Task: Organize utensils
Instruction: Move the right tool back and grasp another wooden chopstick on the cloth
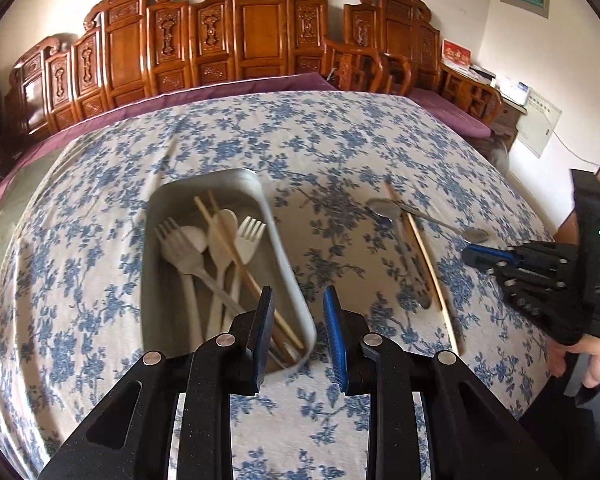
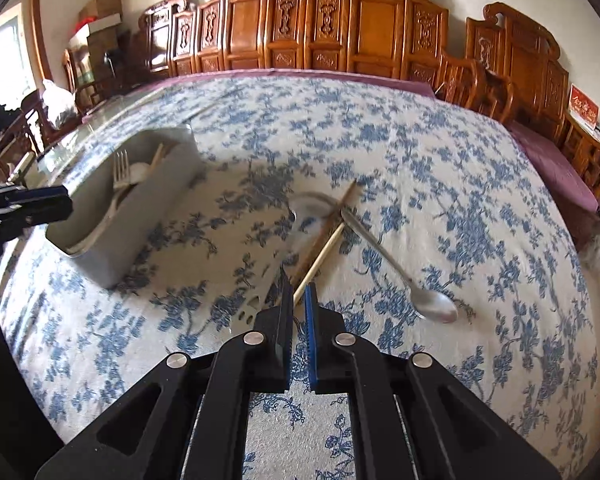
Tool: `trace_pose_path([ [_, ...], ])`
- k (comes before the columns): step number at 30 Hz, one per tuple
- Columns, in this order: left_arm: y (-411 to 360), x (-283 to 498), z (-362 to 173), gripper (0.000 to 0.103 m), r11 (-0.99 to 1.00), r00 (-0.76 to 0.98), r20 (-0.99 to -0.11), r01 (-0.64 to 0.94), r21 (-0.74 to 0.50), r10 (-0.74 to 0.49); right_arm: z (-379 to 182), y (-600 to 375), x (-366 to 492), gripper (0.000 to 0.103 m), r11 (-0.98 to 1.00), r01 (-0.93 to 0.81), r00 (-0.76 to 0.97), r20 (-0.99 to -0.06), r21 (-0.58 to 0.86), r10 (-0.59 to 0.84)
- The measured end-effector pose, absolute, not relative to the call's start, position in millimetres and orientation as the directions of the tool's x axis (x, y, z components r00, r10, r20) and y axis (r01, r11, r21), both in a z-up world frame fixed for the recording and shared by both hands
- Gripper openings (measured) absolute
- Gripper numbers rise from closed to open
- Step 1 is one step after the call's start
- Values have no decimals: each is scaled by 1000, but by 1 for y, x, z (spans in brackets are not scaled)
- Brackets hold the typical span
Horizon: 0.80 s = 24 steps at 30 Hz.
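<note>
looks roughly half done: the grey tray [image 1: 288, 272] at centre-left already holds pale forks, spoons and a couple of chopsticks, while two metal spoons [image 2: 432, 304], a chopstick [image 2: 324, 252] and a flat metal utensil [image 2: 260, 300] lie loose on the tabletop [image 2: 460, 160] mid-frame. left tool [image 1: 298, 320] hangs slightly parted and empty over the tray's near corner. right tool [image 2: 299, 300] is nearly pinched, gripping nothing, tips just above the chopstick's near end.

Tablecloth [image 2: 420, 184]: woven cloth, matt, slightly rough, blue flower print. Bin [image 1: 288, 256]: grey plastic, smooth, matt. Forks [image 1: 248, 236] in it: pale plastic, dull. Chopstick [image 2: 328, 246] at 3 o'clock of the bin: bare light wood. Spoon [image 2: 432, 306]: polished metal, shiny. Chairs [image 1: 256, 28] at 12 o'clock: carved, glossy varnished wood.
</note>
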<state>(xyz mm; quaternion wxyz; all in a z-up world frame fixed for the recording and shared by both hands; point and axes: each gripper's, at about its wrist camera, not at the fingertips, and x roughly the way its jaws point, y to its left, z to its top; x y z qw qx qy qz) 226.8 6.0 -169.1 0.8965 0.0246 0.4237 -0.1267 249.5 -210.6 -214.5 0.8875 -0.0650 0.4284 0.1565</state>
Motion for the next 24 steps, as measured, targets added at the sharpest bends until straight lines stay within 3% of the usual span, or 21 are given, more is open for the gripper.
trace_pose_path([
  [11,-14,222,-177,24,956,593,-775,290,-50,-220,-243,-204,265,18,949,-302,503,-829,95,243],
  [24,-20,223,-178,24,953,592,-772,296,-59,-232,-246,-202,280,18,966,-256,516,-838,46,176],
])
